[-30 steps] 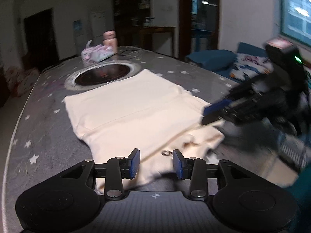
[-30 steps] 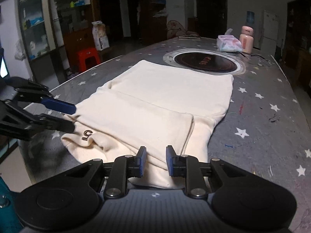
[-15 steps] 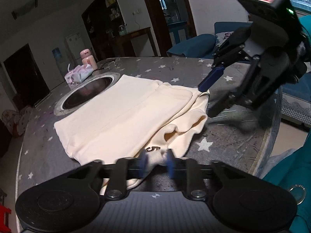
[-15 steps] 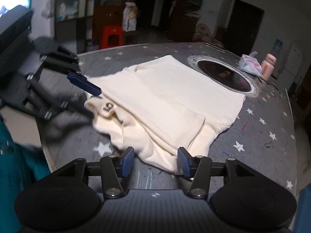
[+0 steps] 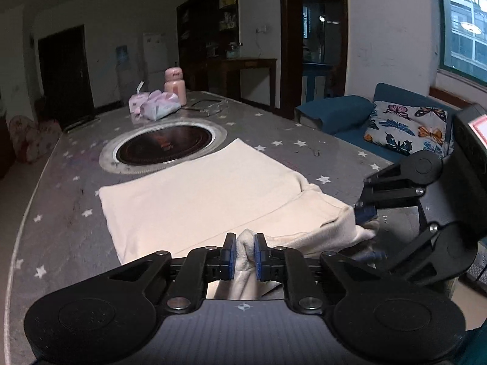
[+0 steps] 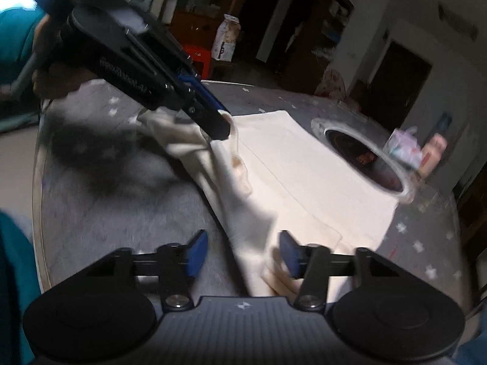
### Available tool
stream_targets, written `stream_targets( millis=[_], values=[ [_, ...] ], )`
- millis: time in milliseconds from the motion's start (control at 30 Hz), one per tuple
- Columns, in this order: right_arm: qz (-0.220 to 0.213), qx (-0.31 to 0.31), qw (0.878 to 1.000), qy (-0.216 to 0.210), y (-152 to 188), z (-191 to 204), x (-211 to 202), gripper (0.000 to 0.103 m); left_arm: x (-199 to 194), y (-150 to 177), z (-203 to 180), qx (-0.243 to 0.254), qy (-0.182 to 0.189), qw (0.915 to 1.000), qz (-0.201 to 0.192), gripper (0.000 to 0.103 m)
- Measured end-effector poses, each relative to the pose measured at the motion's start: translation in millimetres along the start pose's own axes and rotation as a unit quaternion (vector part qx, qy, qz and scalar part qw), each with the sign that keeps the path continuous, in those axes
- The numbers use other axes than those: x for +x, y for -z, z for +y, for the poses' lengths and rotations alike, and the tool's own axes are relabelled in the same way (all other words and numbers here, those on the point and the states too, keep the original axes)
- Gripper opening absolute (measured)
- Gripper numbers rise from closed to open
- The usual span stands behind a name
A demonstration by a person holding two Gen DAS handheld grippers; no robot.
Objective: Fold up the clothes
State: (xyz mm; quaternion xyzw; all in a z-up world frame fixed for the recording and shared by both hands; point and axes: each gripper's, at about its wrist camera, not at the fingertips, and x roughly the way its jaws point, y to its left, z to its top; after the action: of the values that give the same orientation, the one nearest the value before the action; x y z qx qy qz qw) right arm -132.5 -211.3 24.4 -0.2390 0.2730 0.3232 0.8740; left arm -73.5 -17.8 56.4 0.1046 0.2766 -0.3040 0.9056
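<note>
We see the left tongs (image 5: pixel 244 251) clamped on a bunched corner of the cream garment (image 5: pixel 194 197); cloth fills the narrow gap between the blue pads. The jaws opened a touch just now but the pinch holds.

Right tongs (image 6: pixel 240 254): in their own view the pads (image 6: pixel 196 254) stand apart with a ridge of cloth running up between them, and neither pad looks pressed on it. The jaws have just been closing. From the left view the right tongs (image 5: pixel 369 234) sit to the right, upper pad on the raised edge of the garment, lower pad under it; whether it grips there we cannot tell.

The garment lies flat ahead of both tongs, its near edge lifted between them.

Surface: a grey table (image 5: pixel 70 188) printed with white stars, rounded edge. A round dark hob (image 5: pixel 164 144) in a metal ring is sunk into the top just beyond the garment's far edge. Past it sit a pink tissue pack (image 5: pixel 153 108) and a pink bottle (image 5: pixel 175 86), touching or nearly so.

Room: dim. A blue sofa (image 5: pixel 338 114) with a butterfly cushion (image 5: pixel 406 130) is right of the table, a window (image 5: pixel 464 48) above it. A dark doorway (image 5: pixel 65 70) and a white fridge (image 5: pixel 155 56) are at the far wall, shelves (image 5: pixel 207 33) beside them. A red stool (image 6: pixel 197 57) shows in the right view, blurred. A teal sleeve (image 6: pixel 15 39) sits behind the left tongs there.
</note>
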Motion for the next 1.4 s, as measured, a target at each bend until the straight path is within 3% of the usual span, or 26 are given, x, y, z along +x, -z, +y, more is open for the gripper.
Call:
stream_targets(
  millis=[67, 100, 167, 400, 533, 567, 600, 667, 767, 1033, 1233, 1400],
  values=[
    [0.000, 0.030, 0.999, -0.014, -4, -10, 0, 0.020, -8, 4, -2, 0.009, 0.000, 0.9999, -0.007, 0.023],
    [-0.001, 0.044, 0.999, -0.021, -6, -15, -1, 0.020, -12, 7, -3, 0.017, -0.004, 0.9998, -0.010, 0.038],
    [-0.001, 0.073, 0.997, -0.035, -10, -24, -2, 0.016, -21, 15, -6, 0.029, -0.015, 0.9994, -0.014, 0.048],
    [-0.001, 0.131, 0.990, -0.060, -20, -42, -1, 0.015, -35, 44, -22, 0.089, -0.029, 0.9956, -0.002, 0.055],
    [-0.003, 0.137, 0.989, -0.059, -23, -47, 0, 0.015, -23, 54, -27, 0.120, -0.059, 0.9909, 0.011, 0.055],
    [-0.003, 0.137, 0.989, -0.058, -24, -47, 0, 0.015, -20, 55, -25, 0.122, -0.061, 0.9906, 0.015, 0.050],
    [-0.003, 0.135, 0.989, -0.057, -25, -47, 0, 0.015, -16, 57, -23, 0.125, -0.065, 0.9899, 0.019, 0.036],
    [-0.003, 0.134, 0.990, -0.054, -24, -44, -1, 0.013, -11, 59, -19, 0.133, -0.071, 0.9882, 0.027, 0.021],
    [-0.005, 0.133, 0.990, -0.052, -23, -41, -1, 0.010, -14, 60, -14, 0.133, -0.070, 0.9883, 0.027, 0.012],
    [-0.029, 0.119, 0.990, -0.072, -21, -27, -28, 0.008, -54, 54, -15, 0.118, -0.042, 0.9920, 0.016, 0.010],
    [-0.018, 0.126, 0.983, -0.134, -20, -4, -83, 0.008, -113, 54, -32, 0.110, 0.000, 0.9938, 0.016, 0.010],
    [-0.003, 0.120, 0.982, -0.148, -29, 1, -104, 0.007, -122, 40, -38, 0.134, -0.010, 0.9909, 0.000, 0.009]
  ],
)
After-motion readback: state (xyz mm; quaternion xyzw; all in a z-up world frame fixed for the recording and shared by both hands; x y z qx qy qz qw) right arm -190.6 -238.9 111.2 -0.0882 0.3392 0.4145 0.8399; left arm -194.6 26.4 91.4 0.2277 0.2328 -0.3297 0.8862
